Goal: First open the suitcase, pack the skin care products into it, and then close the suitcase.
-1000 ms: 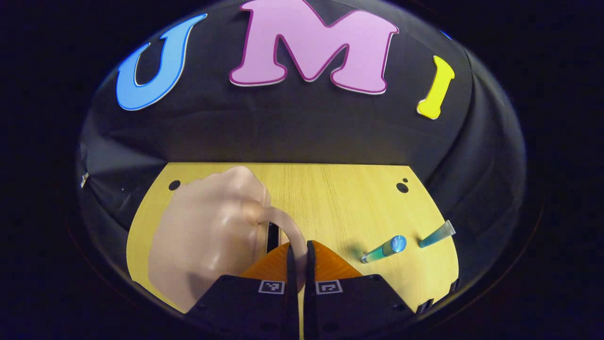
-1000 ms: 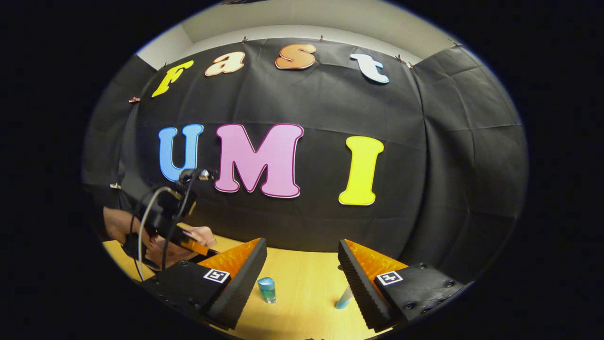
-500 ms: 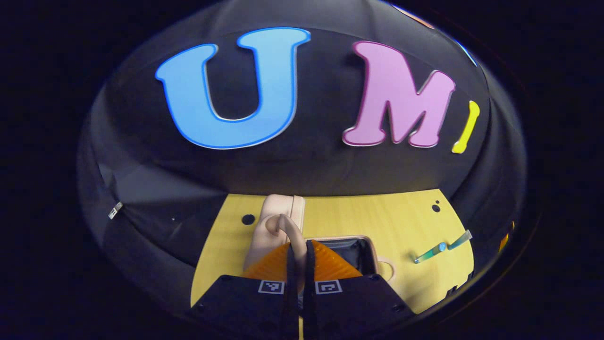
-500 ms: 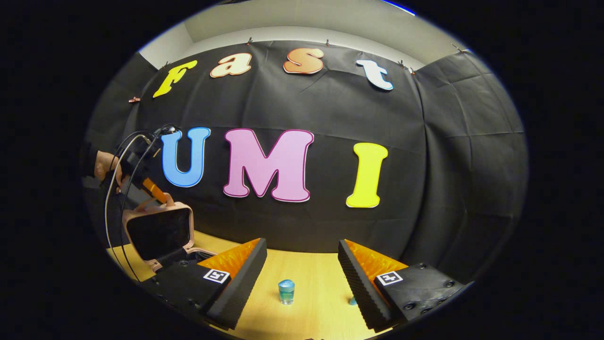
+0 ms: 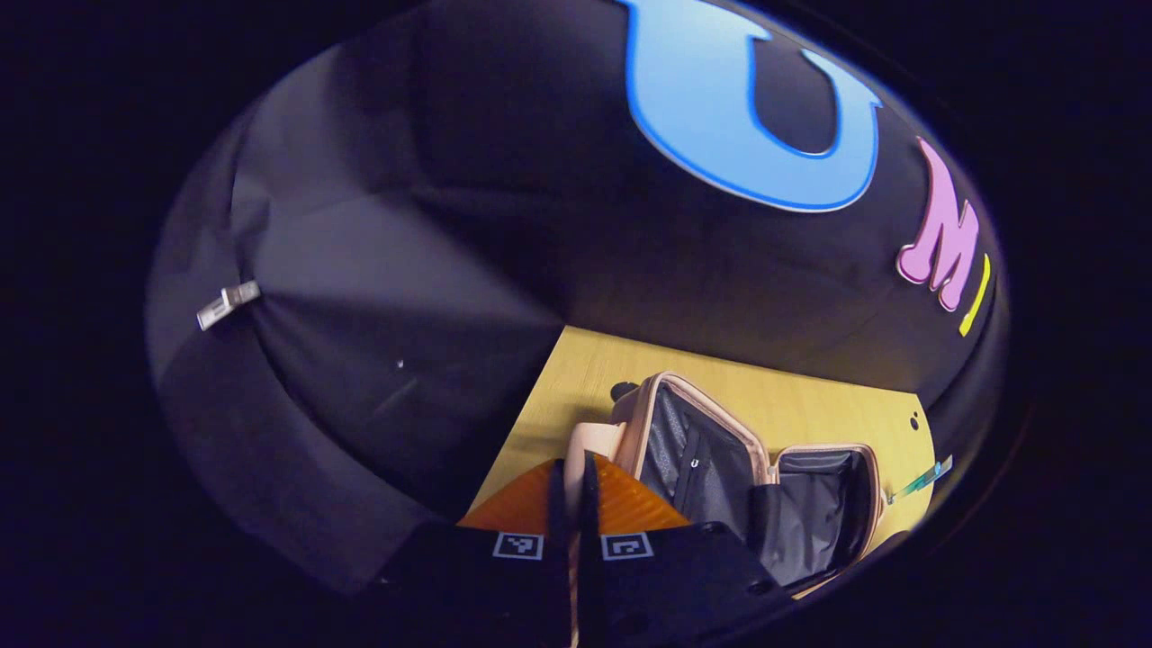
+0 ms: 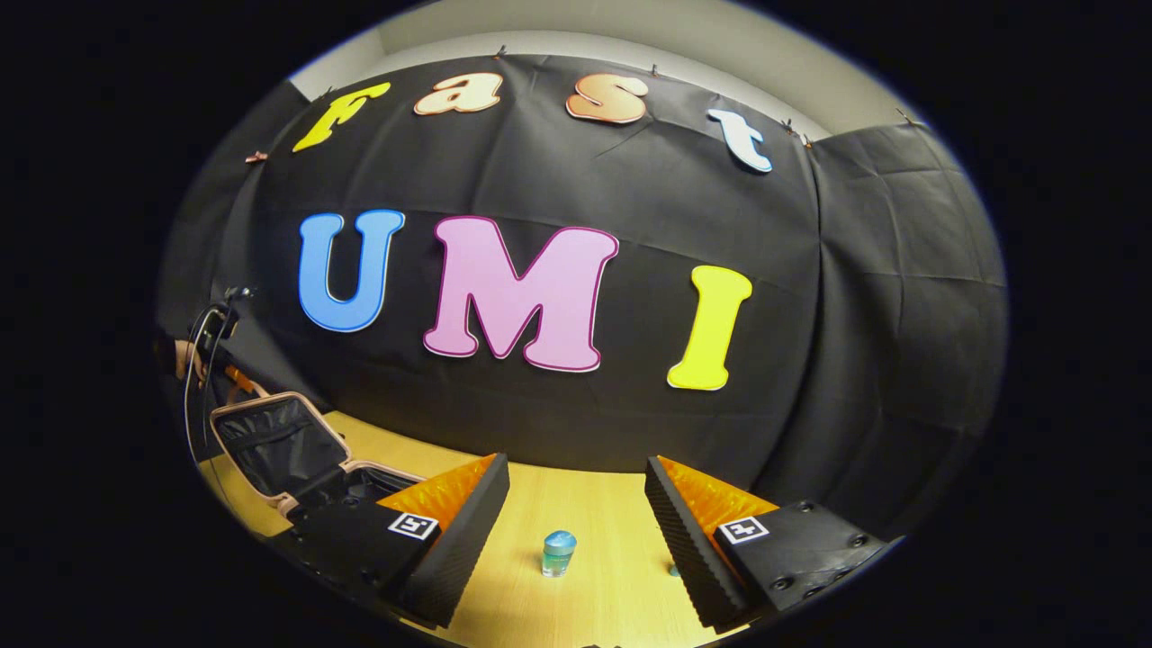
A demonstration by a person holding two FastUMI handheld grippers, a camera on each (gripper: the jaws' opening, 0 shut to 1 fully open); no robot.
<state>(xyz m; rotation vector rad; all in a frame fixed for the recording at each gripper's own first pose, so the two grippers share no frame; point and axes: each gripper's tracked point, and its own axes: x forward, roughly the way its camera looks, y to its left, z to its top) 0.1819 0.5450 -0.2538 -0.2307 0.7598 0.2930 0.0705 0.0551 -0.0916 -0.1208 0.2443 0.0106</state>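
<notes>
The pink suitcase (image 5: 648,400) stands open on the wooden table (image 5: 810,409), its dark-lined lid (image 5: 693,445) tilted up and back and its base (image 5: 814,513) lying flat. My left gripper (image 5: 572,472) is shut on the pink handle (image 5: 583,443) at the lid's top edge. In the right gripper view the left gripper (image 6: 236,382) and a hand sit above the raised lid (image 6: 274,441) at far left. My right gripper (image 6: 576,468) hangs open over the table. A teal tube with a blue cap (image 6: 558,552) stands between its fingers, farther off; a second tube (image 6: 672,569) peeks out beside the right finger.
A teal tube (image 5: 918,481) lies near the table's right edge beyond the suitcase. Small dark holes (image 5: 913,421) mark the tabletop's far corners. The black cloth wall closes the table off at the back and left. Bare wood (image 6: 594,585) surrounds the standing tube.
My left gripper has swung the lid up and over by its handle, from shut to wide open, moving left. The right gripper has hardly moved.
</notes>
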